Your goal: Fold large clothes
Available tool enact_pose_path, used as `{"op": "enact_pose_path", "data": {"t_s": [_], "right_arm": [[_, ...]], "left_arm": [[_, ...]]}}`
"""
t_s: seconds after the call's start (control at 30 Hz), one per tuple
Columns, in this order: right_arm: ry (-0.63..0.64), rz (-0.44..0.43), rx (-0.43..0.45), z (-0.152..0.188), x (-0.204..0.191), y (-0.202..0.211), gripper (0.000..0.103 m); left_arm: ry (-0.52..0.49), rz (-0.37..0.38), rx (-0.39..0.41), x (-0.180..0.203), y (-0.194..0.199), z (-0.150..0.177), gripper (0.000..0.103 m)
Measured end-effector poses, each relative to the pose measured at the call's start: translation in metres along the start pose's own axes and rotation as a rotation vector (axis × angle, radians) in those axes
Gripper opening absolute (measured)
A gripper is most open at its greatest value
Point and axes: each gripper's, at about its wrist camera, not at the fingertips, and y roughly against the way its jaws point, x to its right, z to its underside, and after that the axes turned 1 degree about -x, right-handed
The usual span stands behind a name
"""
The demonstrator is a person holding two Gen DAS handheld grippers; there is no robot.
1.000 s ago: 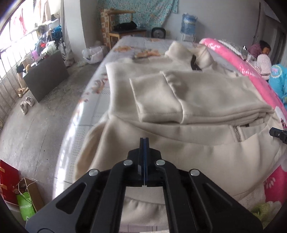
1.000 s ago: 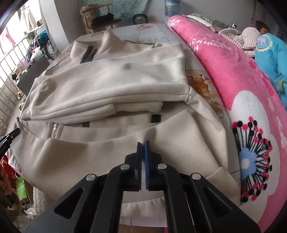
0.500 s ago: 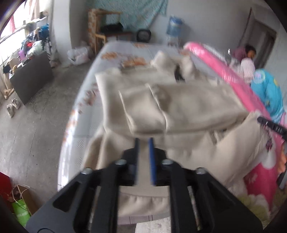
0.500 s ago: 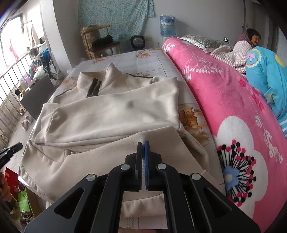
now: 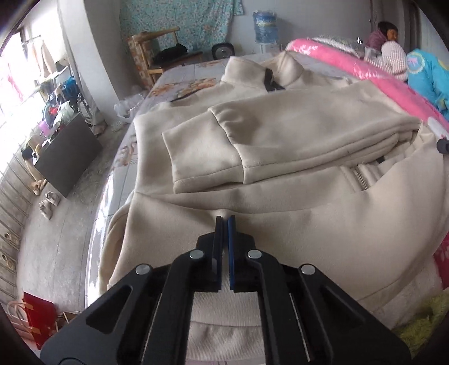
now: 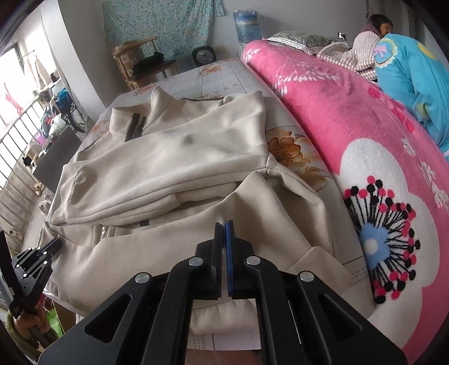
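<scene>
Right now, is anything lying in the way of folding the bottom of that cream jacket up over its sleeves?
Nothing visible blocks it. Both the left gripper and right gripper are shut on the cream jacket at its lower part, and only its folded sleeves lie ahead. The pink blanket sits off beside it.

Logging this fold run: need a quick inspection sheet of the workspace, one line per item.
Surface: bed with floral sheet, bare beyond the collar.
Job's things: cream fleece zip jacket lies flat, both sleeves folded across the chest, bottom hem lifted.
Clutter: pink floral blanket beside the jacket; a person rests at the far end.
Grippers: left gripper and right gripper each shut on the hem; the left has just reclosed.
Cables: nothing seen.
Surroundings: wooden chair, blue water jug, red bag on the floor.
</scene>
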Motion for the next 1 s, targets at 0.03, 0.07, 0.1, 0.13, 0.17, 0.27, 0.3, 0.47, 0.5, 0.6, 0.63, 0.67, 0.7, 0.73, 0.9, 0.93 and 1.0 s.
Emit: {"op": "enact_pose_path", "data": {"t_s": [0.03, 0.07, 0.1, 0.13, 0.17, 0.27, 0.3, 0.47, 0.5, 0.6, 0.63, 0.67, 0.7, 0.73, 0.9, 0.93, 1.0], "right_arm": [[0.004, -0.001, 0.015, 0.0, -0.001, 0.007, 0.002], [0.008, 0.0, 0.027, 0.0, -0.002, 0.012, 0.002], [0.016, 0.003, 0.042, 0.0, -0.004, 0.018, 0.002], [0.025, 0.009, 0.053, 0.0, -0.007, 0.021, 0.002], [0.038, 0.017, 0.067, -0.001, -0.01, 0.023, 0.002], [0.065, 0.043, 0.104, -0.007, -0.019, 0.022, 0.002], [0.067, 0.042, 0.11, -0.011, -0.02, 0.02, 0.002], [0.062, 0.036, 0.115, -0.031, -0.021, -0.006, 0.002], [0.064, 0.043, 0.107, -0.034, -0.021, -0.016, 0.002], [0.087, 0.084, 0.088, -0.035, -0.024, -0.039, 0.002], [0.102, 0.119, 0.085, -0.035, -0.024, -0.046, 0.002], [0.112, 0.141, 0.07, -0.034, -0.023, -0.056, 0.002], [0.102, 0.136, 0.053, -0.033, -0.02, -0.062, 0.002], [0.075, 0.115, 0.033, -0.032, -0.014, -0.068, 0.002], [0.057, 0.079, 0.043, -0.036, -0.005, -0.05, 0.002], [0.049, 0.068, 0.065, -0.037, -0.003, -0.037, 0.002], [0.06, 0.0, 0.11, -0.037, -0.007, -0.012, 0.003]], "left_arm": [[0.02, -0.003, 0.024, -0.005, 0.012, -0.001, 0.002], [0.04, -0.016, 0.051, -0.011, 0.027, -0.002, 0.002], [0.059, -0.024, 0.079, -0.016, 0.041, -0.004, 0.002], [0.079, -0.02, 0.104, -0.021, 0.055, -0.005, 0.002], [0.096, -0.013, 0.128, -0.025, 0.065, -0.007, 0.002], [0.099, -0.021, 0.176, -0.026, 0.076, -0.015, 0.002], [0.087, -0.035, 0.181, -0.025, 0.072, -0.018, 0.002], [0.098, -0.051, 0.164, -0.025, 0.033, -0.029, 0.002], [0.101, -0.051, 0.155, -0.025, 0.023, -0.03, 0.002], [0.089, -0.065, 0.12, -0.022, -0.001, -0.03, 0.002], [0.079, -0.07, 0.105, -0.02, -0.008, -0.028, 0.002], [0.066, -0.074, 0.09, -0.017, -0.015, -0.026, 0.002], [0.053, -0.083, 0.079, -0.014, -0.02, -0.023, 0.002], [0.038, -0.096, 0.074, -0.01, -0.023, -0.02, 0.002], [0.005, -0.137, 0.067, -0.002, -0.026, -0.02, 0.002], [0.005, -0.133, 0.063, -0.003, -0.026, -0.02, 0.002], [0.003, -0.127, 0.057, -0.004, -0.026, -0.021, 0.002]]}}
